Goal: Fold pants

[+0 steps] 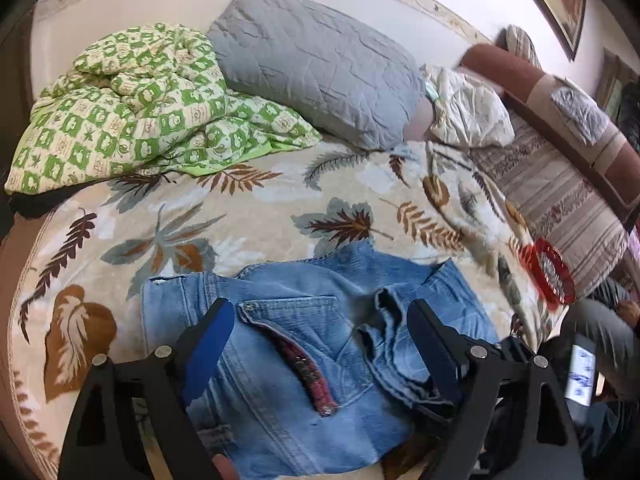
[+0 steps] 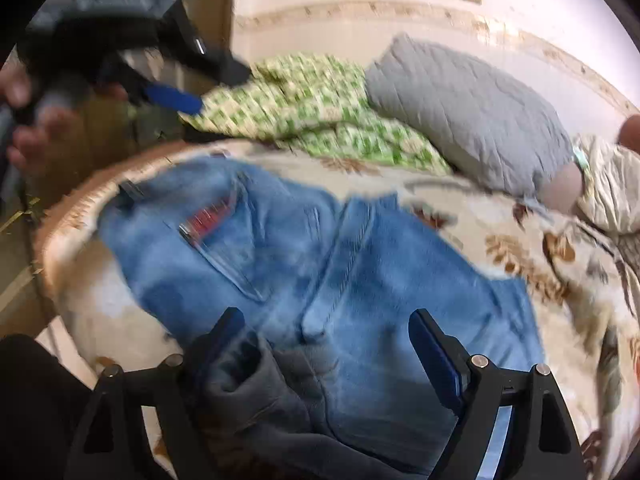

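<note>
Hovering left gripper (image 1: 322, 316) jaws wide apart, empty | right gripper (image 2: 326, 322) same | one faded blue denim pants (image 1: 304, 344) | one grey quilted pillow (image 1: 320, 64)

Right hand-held gripper (image 2: 322, 330) spread wide over blue jeans (image 2: 360, 280) on leaf-print blanket (image 2: 540, 264); blurry, contact unclear.
</note>
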`<control>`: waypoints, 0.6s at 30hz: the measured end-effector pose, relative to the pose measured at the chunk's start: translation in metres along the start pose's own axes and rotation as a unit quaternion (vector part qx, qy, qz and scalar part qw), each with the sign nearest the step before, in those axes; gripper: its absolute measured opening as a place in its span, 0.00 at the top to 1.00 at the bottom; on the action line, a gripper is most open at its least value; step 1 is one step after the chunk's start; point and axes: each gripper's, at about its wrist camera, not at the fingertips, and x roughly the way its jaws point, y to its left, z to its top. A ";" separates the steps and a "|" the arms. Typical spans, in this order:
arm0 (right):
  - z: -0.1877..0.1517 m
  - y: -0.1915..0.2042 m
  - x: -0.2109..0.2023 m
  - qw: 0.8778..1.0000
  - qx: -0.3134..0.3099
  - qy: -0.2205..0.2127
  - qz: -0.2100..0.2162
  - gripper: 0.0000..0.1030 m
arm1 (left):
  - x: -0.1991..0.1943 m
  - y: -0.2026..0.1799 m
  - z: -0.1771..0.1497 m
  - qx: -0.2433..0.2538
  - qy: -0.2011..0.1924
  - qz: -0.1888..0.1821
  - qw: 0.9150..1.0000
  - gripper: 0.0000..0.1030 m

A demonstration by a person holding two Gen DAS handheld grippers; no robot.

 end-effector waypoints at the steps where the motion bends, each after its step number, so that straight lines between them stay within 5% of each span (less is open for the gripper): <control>1: 0.004 -0.003 -0.010 1.000 -0.001 -0.012 0.005 0.16 | -0.003 -0.002 -0.002 -0.010 -0.006 0.004 1.000 0.13; 6: 0.028 -0.033 -0.049 0.998 -0.004 -0.050 0.024 0.13 | -0.027 -0.013 -0.020 -0.047 -0.055 0.042 0.996 0.08; 10: 0.055 -0.066 -0.050 0.997 -0.038 -0.041 0.051 0.12 | -0.041 -0.014 -0.045 -0.080 -0.086 0.084 0.989 0.07; 14: 0.097 -0.083 -0.031 0.989 -0.091 -0.011 0.119 0.12 | -0.051 -0.004 -0.074 -0.161 -0.111 0.104 0.975 0.06; 18: 0.142 -0.073 0.008 0.961 -0.141 0.060 0.229 0.12 | -0.054 0.007 -0.107 -0.251 -0.148 0.090 0.952 0.00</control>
